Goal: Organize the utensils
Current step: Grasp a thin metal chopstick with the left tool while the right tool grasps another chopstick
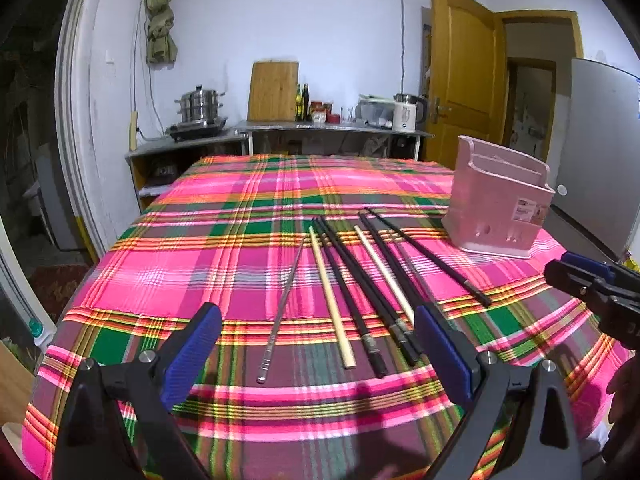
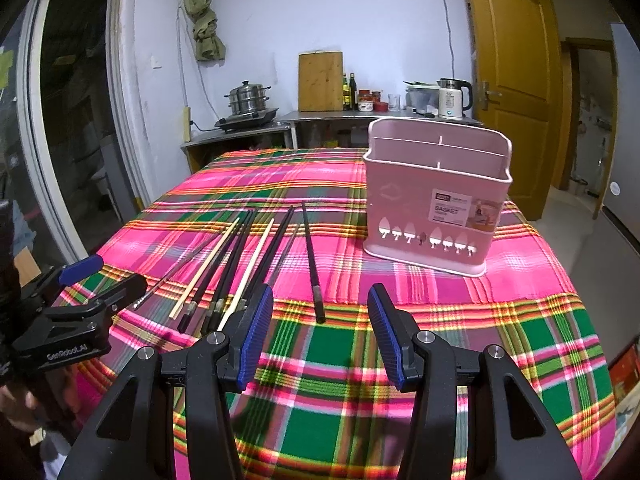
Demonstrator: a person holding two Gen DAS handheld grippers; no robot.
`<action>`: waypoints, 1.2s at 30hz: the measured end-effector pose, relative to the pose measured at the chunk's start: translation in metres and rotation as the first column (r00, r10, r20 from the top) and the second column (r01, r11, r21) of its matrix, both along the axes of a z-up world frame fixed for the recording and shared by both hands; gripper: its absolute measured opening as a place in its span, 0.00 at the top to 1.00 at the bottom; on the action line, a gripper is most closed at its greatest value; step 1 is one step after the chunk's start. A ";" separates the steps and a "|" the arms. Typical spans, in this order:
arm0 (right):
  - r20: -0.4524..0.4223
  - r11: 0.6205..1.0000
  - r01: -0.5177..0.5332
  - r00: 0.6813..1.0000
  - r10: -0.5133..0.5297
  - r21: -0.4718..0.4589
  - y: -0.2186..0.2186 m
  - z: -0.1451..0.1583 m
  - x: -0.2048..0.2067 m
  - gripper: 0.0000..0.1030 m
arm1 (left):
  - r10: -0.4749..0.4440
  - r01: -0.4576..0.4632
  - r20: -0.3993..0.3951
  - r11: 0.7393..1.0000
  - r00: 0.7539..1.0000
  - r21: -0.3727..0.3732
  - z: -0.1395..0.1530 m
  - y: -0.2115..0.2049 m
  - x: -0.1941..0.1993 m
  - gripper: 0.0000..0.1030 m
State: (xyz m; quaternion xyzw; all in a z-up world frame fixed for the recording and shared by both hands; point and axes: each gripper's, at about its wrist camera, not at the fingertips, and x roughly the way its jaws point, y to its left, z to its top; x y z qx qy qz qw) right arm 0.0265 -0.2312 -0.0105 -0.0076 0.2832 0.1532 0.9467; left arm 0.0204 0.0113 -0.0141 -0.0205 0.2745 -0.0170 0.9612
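Observation:
Several chopsticks lie fanned out on the plaid tablecloth: black ones (image 1: 352, 288) (image 2: 312, 264), pale wooden ones (image 1: 331, 300) (image 2: 248, 276) and a metal one (image 1: 282, 312). A pink utensil basket (image 1: 498, 208) (image 2: 436, 196) stands upright to their right, with nothing seen inside it. My left gripper (image 1: 318, 344) hovers open just short of the near ends of the chopsticks. My right gripper (image 2: 320, 328) is open too, above the near end of the rightmost black chopstick. Each gripper shows at the edge of the other's view.
The table (image 1: 224, 184) is covered in a pink and green plaid cloth. Behind it a counter (image 1: 332, 126) holds a steamer pot, a cutting board, bottles and a kettle. A yellow door (image 2: 516, 80) stands open at the right. A person's hand (image 1: 624, 400) holds the right gripper.

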 end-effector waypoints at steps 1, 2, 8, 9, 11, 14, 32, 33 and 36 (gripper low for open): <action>-0.009 1.000 -0.004 1.000 0.004 -0.003 0.002 0.000 0.004 0.51 | 0.002 -0.002 -0.013 1.000 1.000 -0.002 -0.001 0.004 0.004 0.05; -0.019 1.000 -0.009 1.000 0.009 -0.010 0.004 -0.001 0.008 0.51 | 0.009 -0.009 -0.034 1.000 0.999 0.002 -0.002 0.008 0.010 0.05; -0.075 0.998 -0.057 0.996 0.054 -0.029 0.021 -0.006 0.038 0.51 | 0.023 -0.019 -0.145 0.999 0.989 0.027 -0.007 0.023 0.046 0.05; -0.080 0.998 -0.059 0.995 0.057 -0.032 0.023 -0.006 0.042 0.51 | 0.020 -0.015 -0.162 1.000 0.987 0.028 -0.009 0.024 0.052 0.05; -0.096 0.997 -0.068 0.993 0.065 -0.030 0.028 -0.008 0.054 0.51 | 0.007 -0.002 -0.206 1.000 0.979 0.025 -0.013 0.027 0.065 0.07; -0.134 0.997 -0.079 0.988 0.075 -0.025 0.035 -0.010 0.070 0.51 | -0.010 0.021 -0.263 0.999 0.965 0.037 -0.021 0.025 0.081 0.17; -0.329 0.994 -0.102 0.940 0.086 -0.033 0.076 -0.039 0.151 0.88 | -0.035 0.044 -0.367 0.999 0.929 0.016 -0.033 0.032 0.126 0.57; -0.338 0.994 -0.099 0.938 0.081 -0.035 0.077 -0.041 0.155 0.89 | -0.035 0.046 -0.369 0.999 0.929 0.019 -0.033 0.033 0.129 0.57; -0.365 0.995 -0.087 0.929 0.065 -0.044 0.079 -0.047 0.163 0.90 | -0.039 0.058 -0.376 0.998 0.926 0.037 -0.032 0.029 0.135 0.57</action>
